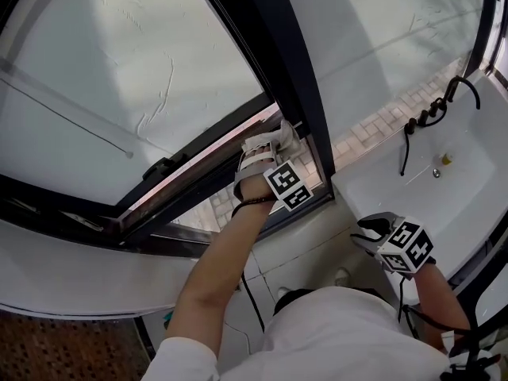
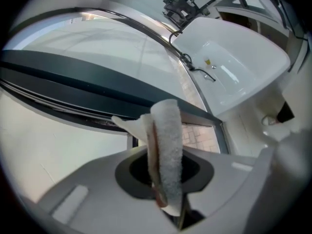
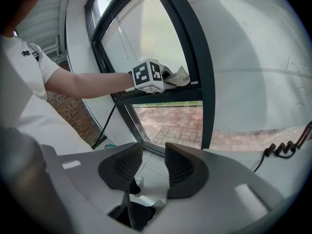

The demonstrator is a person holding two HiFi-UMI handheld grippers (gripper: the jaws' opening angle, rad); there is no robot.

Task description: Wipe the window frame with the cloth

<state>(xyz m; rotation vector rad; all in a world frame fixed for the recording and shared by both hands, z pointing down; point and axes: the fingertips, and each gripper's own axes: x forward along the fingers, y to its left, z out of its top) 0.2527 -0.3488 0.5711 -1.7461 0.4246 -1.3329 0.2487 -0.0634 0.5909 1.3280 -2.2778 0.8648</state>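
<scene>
Nearest me, my right claw (image 3: pixel 152 164) hangs released with nothing between its jaws, beside the white sink (image 1: pixel 476 173) at the right. Farther off, my left claw (image 2: pixel 165 172) is clenched on the folded white cloth (image 2: pixel 168 135), which lies against the dark window frame (image 1: pixel 274 70) where its crossbar meets the upright.

- Dark window frame (image 1: pixel 270 54): its lower crossbar carries the cloth (image 1: pixel 284 136), set in the corner against the upright bar.
- White basin (image 1: pixel 468 173), right of the frame: a black cable (image 1: pixel 432 111) lies across its far rim.
</scene>
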